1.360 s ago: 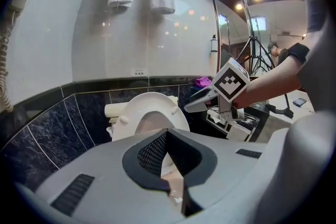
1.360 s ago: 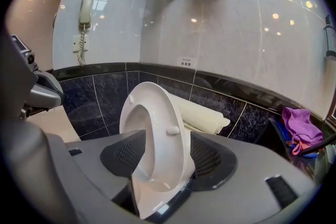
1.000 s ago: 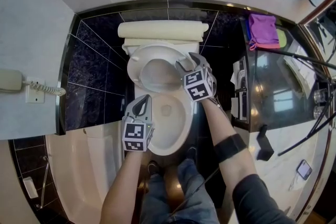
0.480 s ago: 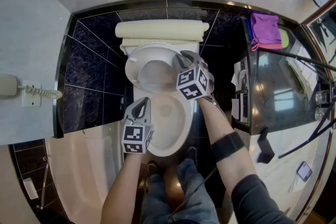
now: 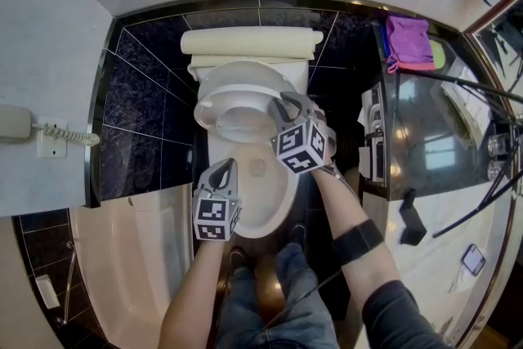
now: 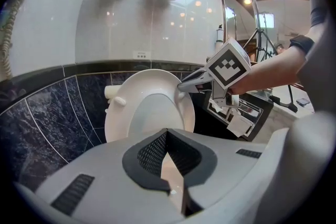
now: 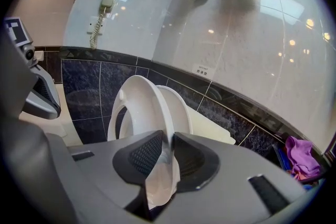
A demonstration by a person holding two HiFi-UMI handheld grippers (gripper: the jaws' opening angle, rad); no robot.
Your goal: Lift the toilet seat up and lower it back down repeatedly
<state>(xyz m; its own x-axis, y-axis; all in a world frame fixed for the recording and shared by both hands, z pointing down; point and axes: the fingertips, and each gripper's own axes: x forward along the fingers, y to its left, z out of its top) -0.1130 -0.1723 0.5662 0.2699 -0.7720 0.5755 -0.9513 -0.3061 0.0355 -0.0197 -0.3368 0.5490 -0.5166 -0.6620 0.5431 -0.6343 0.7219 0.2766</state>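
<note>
Hovering at lower centre of the head view: left tongs point(image 5: 222, 167), closed on nothing, over the left rim of the bowl point(image 5: 270, 192). Right tongs point(image 5: 282, 104), just above centre, clamped on the right rim of the seat point(image 5: 214, 98); the jaws have just been closing onto it. Seat tilted up off the bowl, mid-frame, apart from the upright lid point(image 7: 181, 105). Tank point(image 5: 249, 41) behind. Purple cloth point(image 5: 409, 41), upper right.

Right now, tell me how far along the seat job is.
Done: the toilet seat stands raised off the bowl. In hand: the right gripper has just been closing its jaws and clamps the seat's rim; the left gripper is shut, empty. Left: lowering it, then repeating.
</note>
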